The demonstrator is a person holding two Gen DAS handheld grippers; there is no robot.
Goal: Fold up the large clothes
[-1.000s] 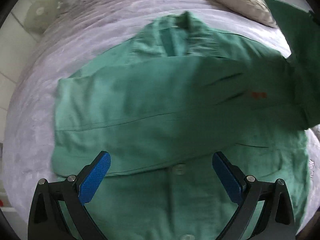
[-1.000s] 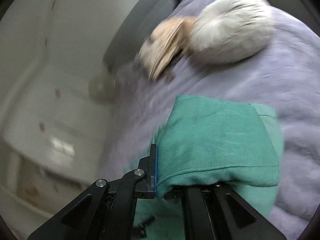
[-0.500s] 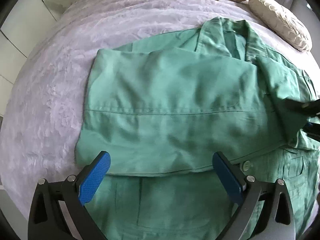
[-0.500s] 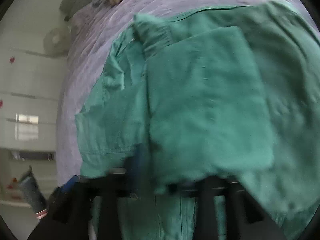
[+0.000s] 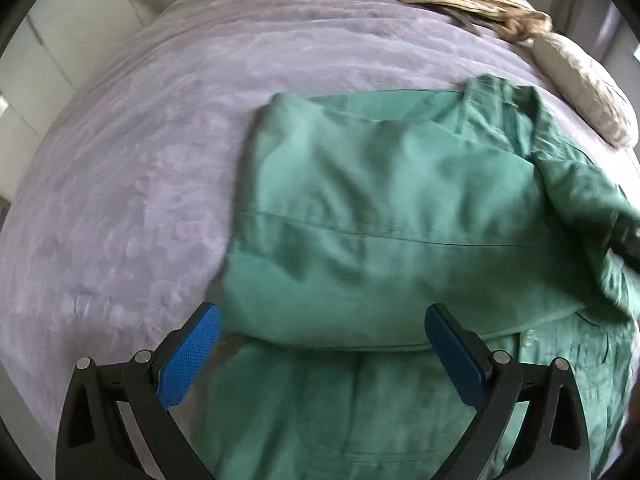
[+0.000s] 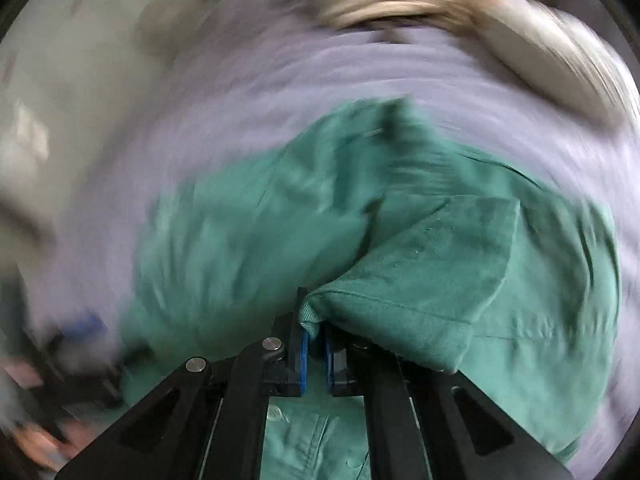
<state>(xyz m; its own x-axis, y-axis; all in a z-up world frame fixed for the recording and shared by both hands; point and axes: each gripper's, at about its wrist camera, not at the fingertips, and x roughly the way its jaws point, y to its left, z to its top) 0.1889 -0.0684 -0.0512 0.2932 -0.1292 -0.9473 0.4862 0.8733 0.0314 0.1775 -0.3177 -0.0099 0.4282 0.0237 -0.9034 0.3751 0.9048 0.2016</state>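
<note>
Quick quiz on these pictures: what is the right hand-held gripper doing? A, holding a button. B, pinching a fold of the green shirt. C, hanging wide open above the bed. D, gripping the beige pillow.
B: in the right wrist view the right hand-held gripper has its blue pads nearly together, with a hemmed edge of the green shirt caught between them.

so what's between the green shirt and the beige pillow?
Only bare purple bedspread separates the green shirt from the beige pillow; the left wrist view shows it.
</note>
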